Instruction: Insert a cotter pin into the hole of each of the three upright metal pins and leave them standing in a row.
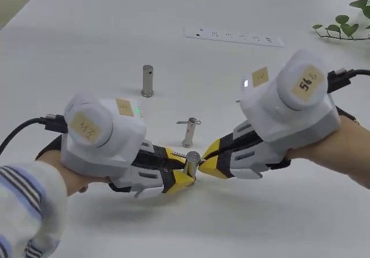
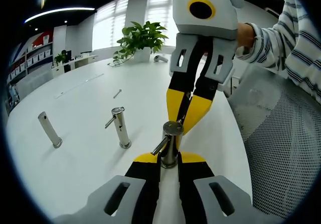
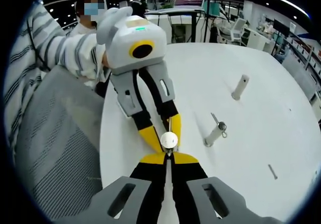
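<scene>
My left gripper [image 1: 186,168] is shut on an upright metal pin [image 1: 192,161] near the table's front; in the left gripper view its jaws [image 2: 169,159] clamp the pin's base [image 2: 170,148]. My right gripper [image 1: 203,159] meets the pin from the right and is shut on a cotter pin [image 2: 159,146], whose end pokes out of the pin's far side. A second metal pin [image 1: 189,134] stands behind with a cotter pin [image 1: 188,121] through it. A third metal pin [image 1: 148,81] stands farther back left, its hole bare.
A white power strip [image 1: 234,37] lies at the back of the white table [image 1: 87,32], and a green plant [image 1: 346,26] sits at the far right. A loose cotter pin [image 3: 272,171] lies on the table to the right.
</scene>
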